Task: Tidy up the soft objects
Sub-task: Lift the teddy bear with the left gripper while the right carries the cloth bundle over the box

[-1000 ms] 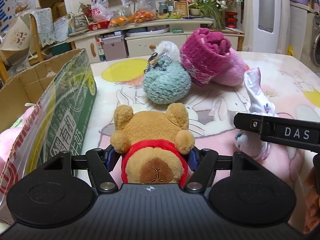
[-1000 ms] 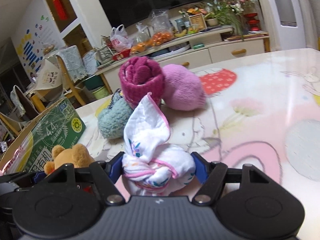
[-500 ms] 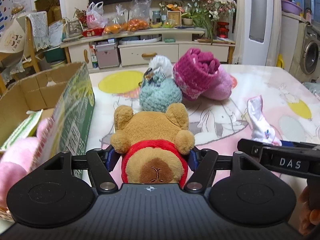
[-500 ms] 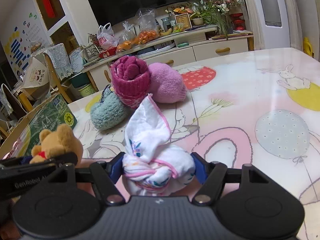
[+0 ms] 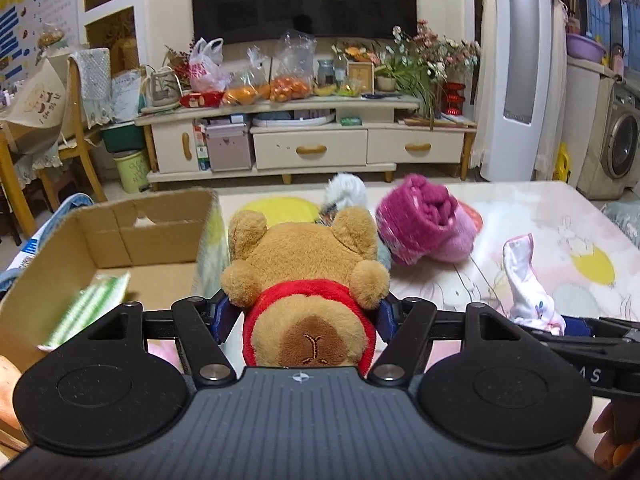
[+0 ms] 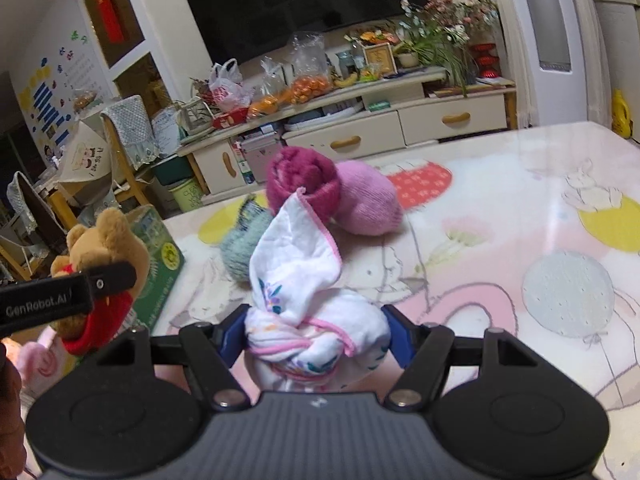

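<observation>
i have the plush bear [image 5: 306, 280] between the left gripper's [image 5: 304, 316] pads, with the cardboard box [image 5: 120, 240] to its left. the knotted cloth [image 6: 308, 312] sits in my right gripper [image 6: 316, 336]. behind both, on the table [image 6: 520, 208], the rolled towel [image 6: 304, 180] rests against a knit bundle [image 6: 368, 200].

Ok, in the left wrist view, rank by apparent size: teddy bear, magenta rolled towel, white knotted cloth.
1. teddy bear, though it sits nearest the camera, held in the left gripper.
2. magenta rolled towel.
3. white knotted cloth, partly hidden.
</observation>
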`<state>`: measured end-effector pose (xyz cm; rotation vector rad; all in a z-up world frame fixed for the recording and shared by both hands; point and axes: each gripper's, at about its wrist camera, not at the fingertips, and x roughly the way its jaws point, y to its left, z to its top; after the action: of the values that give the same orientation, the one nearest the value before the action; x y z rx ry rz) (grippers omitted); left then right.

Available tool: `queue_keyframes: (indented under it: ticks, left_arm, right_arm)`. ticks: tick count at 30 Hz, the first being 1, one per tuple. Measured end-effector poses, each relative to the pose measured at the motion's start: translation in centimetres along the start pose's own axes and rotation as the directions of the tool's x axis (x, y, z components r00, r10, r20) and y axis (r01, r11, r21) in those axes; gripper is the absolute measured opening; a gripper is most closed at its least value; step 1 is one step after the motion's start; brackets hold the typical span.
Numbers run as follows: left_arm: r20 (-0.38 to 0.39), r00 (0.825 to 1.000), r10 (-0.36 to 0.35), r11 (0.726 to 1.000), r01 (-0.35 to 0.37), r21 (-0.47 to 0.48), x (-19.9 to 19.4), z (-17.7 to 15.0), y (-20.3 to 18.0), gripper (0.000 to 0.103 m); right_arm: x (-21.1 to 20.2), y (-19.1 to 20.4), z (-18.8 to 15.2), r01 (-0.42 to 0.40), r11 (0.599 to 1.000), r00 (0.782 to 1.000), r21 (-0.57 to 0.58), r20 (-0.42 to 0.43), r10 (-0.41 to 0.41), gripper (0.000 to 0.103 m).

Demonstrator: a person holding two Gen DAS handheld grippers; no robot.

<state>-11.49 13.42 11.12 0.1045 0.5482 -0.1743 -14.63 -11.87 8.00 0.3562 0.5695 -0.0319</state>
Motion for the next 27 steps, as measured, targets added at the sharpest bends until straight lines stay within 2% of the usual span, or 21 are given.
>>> queue_keyframes:
  ticks: [14,27]
  left_arm:
    - [0.054,0.996,0.067,0.996,-0.064,-0.066,-1.8,1.9,3.8,0.082]
    - [0.025,0.984,0.178,0.969,-0.171,-0.178,-0.9,3.1,7.3,0.082]
  right_arm:
    - [-0.1,4.8,2.2,-0.077,0.994,0.996,-0.073,0.031,0.079,0.069]
    - [1.3,11.0,4.9,-0.167,0.971,0.982,-0.172,0.056,0.179,0.069]
